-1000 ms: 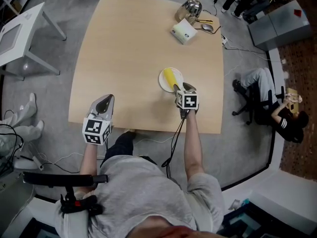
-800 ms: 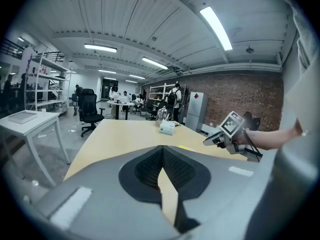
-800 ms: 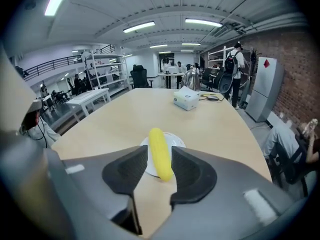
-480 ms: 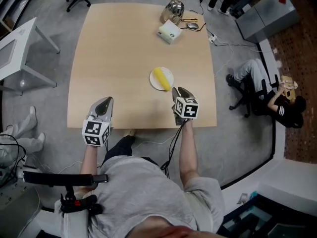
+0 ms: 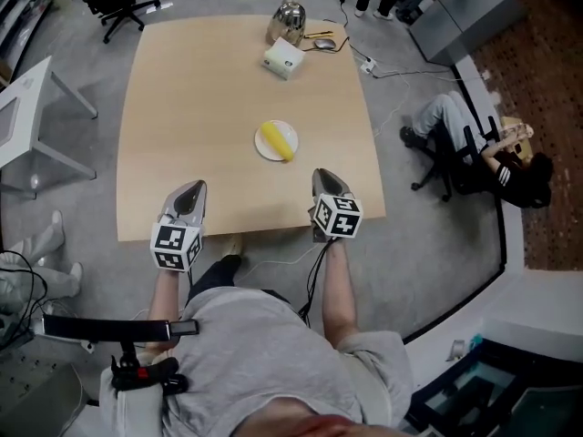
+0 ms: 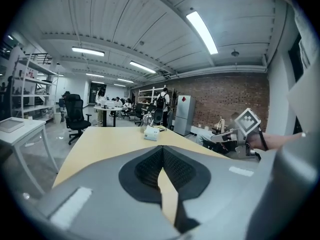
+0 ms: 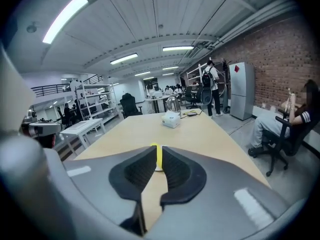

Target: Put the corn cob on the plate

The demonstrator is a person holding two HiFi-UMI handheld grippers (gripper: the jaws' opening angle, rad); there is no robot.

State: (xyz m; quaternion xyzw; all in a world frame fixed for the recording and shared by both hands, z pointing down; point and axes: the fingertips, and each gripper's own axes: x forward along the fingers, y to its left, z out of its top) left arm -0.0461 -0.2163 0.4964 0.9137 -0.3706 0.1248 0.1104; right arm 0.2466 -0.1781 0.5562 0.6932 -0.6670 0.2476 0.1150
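Corn cob (image 5: 276,140) lies on plate (image 5: 262,150), mid-tabletop (image 5: 191,98). Right gripper (image 5: 326,177) over near edge, well apart from plate; jaws just closing to a narrow, empty slit. Left gripper (image 5: 190,187) over near edge, jaws together, empty.

From the head we look steeply down over the whole table (image 5: 209,89) from above its near edge. Both gripper views sit low at that edge, facing along the tabletop toward its far end, sharing the white box (image 5: 283,58) there; the right one also shares the corn cob (image 5: 276,140) mid-table.
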